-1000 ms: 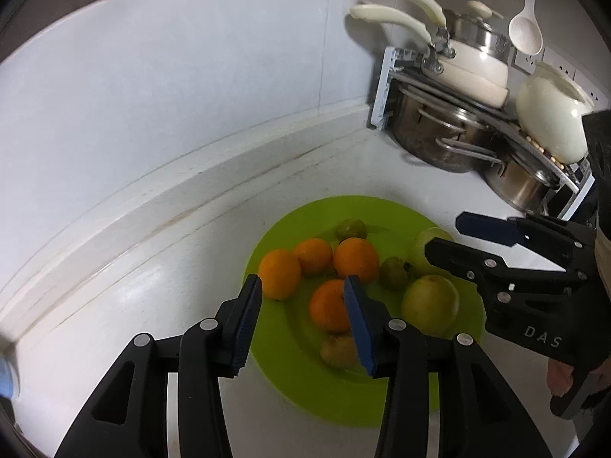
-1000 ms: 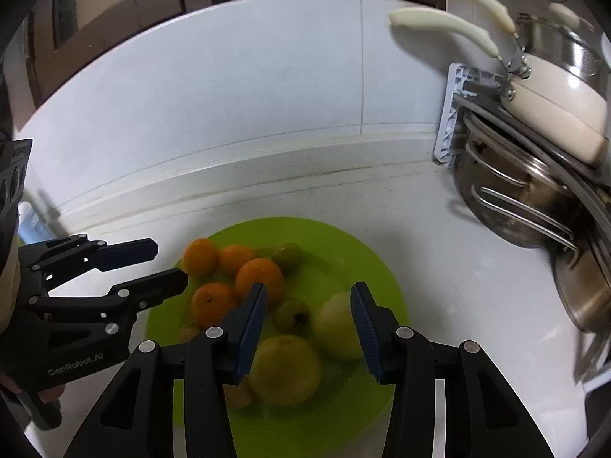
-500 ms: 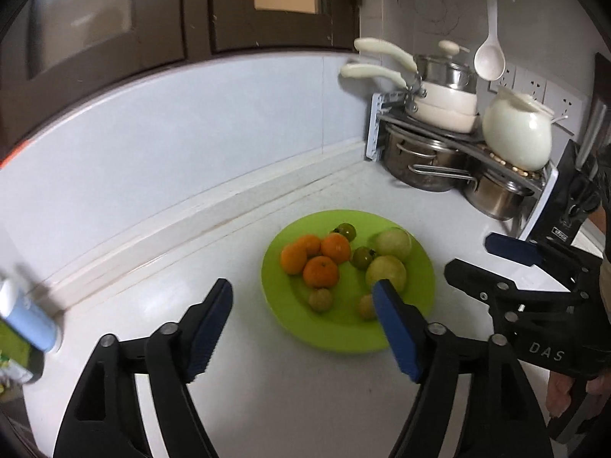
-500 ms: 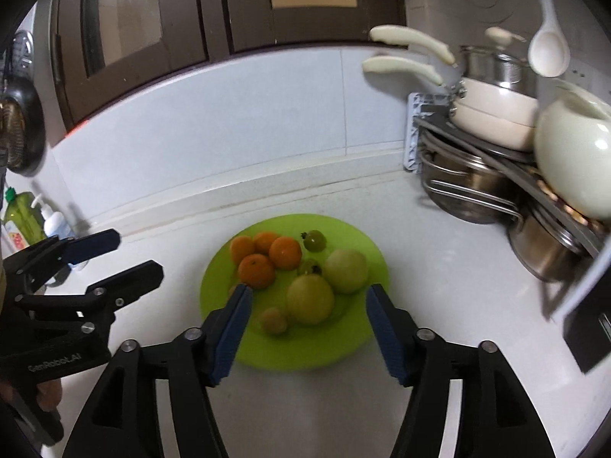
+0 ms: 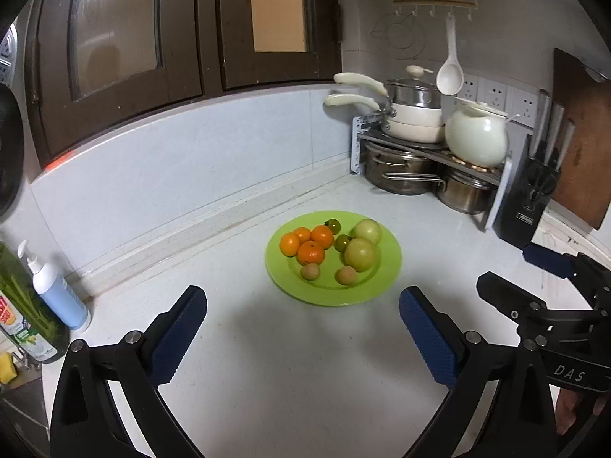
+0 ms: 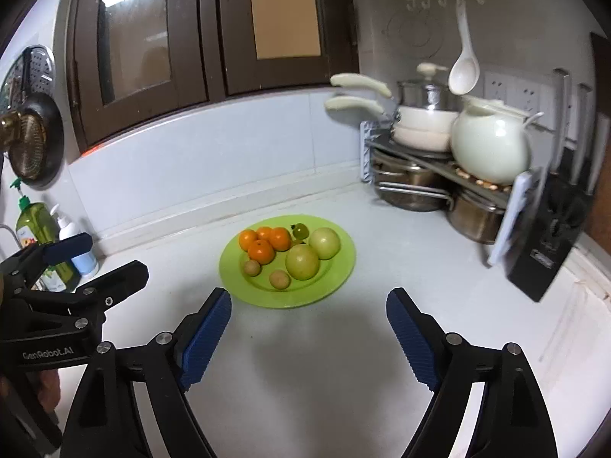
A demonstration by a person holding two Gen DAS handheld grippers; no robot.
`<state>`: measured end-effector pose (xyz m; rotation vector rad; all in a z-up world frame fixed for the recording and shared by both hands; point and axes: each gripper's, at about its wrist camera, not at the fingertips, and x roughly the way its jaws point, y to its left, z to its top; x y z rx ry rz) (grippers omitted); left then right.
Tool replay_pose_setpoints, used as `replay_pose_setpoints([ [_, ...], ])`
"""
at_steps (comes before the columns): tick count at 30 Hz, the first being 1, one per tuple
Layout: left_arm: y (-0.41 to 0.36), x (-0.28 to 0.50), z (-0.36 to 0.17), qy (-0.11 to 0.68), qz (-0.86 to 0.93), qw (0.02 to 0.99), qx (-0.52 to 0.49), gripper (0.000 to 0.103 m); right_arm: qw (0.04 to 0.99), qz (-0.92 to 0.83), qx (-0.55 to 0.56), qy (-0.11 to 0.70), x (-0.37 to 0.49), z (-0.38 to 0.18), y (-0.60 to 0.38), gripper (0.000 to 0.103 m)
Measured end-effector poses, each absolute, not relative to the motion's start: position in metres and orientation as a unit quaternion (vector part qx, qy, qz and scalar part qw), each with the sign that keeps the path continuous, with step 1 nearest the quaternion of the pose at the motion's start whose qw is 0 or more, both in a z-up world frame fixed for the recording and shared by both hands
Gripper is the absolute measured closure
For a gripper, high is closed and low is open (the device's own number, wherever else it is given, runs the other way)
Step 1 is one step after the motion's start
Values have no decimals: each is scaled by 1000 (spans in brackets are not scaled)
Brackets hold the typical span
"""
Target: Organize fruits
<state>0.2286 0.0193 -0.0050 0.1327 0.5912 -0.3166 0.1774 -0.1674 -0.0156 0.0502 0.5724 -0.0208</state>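
Each hand-held gripper is a matte black plastic frame with two angled arms ending in ribbed dark blue pads. The left hand-held gripper [image 5: 303,328] has round silver screw heads along its arms, and so does the right hand-held gripper [image 6: 308,330]. White lettering reads "GenRobot.AI" on the left one's side and "DAS" on the right one's. A sliver of bare skin from the right hand [image 5: 573,408] shows beneath its frame.

green bottle [image 5: 23,305] — cropped, knife block [image 6: 550,244] — blurred

Both claws [image 5: 303,328] [image 6: 308,330] pulled back from plate [image 5: 385,278], opened wide.
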Motion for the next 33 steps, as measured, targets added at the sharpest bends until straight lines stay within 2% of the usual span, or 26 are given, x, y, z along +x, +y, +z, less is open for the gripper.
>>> replay_pose_setpoints([
  [11, 14, 161, 3, 279, -118, 952, 38, 0, 964, -2, 8, 265, 125, -2, -177, 13],
  [33, -7, 50, 14, 245, -72, 966, 28, 0, 966, 50, -7, 254, 41, 6, -198, 13],
])
